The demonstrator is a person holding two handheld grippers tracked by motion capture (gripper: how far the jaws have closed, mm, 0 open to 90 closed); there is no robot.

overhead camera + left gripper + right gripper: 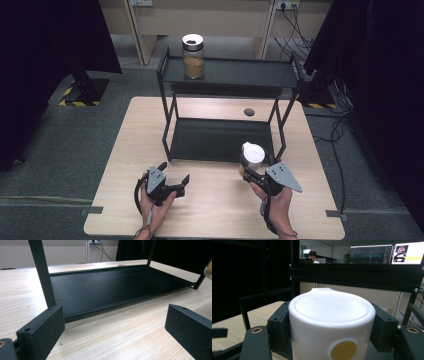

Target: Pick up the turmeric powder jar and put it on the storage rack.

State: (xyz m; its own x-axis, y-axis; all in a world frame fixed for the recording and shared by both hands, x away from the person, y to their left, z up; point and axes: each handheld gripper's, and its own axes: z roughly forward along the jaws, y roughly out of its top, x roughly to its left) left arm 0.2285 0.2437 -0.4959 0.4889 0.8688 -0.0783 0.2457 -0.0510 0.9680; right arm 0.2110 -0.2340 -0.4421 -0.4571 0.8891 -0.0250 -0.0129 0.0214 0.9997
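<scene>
**Operator:** The fingers (384, 325) of the right gripper (250, 172) are clamped on the white-lidded jar (252, 155). Is that hold good?

**Instructor:** Yes. In the right gripper view you see one pad on each side of the jar (332, 322), just under the lid. Your left gripper (175, 184) has its fingers (41, 333) spread with nothing between them, low over the counter (210, 210). The jar sits in your grip at the front right corner of the black rack (225, 75), just in front of its lower shelf (220, 140).

**Operator:** How will the jar handle?

**Instructor:** Judge it rigid and smooth-walled, so likely slippery. Contents cannot be read from these views; treat it as moderately heavy. Keep your hold on the body below the lid, not on the lid itself, which may lift off. Keep the jar upright.

**Operator:** Where is the open room?

**Instructor:** The lower shelf is bare, and you enter it from the front. Mind the right front post (281, 132) close beside the jar, the raised lip at the shelf's front, and the upper shelf edge (357, 273) overhead. The upper shelf carries a glass jar (193, 56) at its left end; its middle and right are free. Your left gripper is well apart and does not obstruct the path.
</scene>
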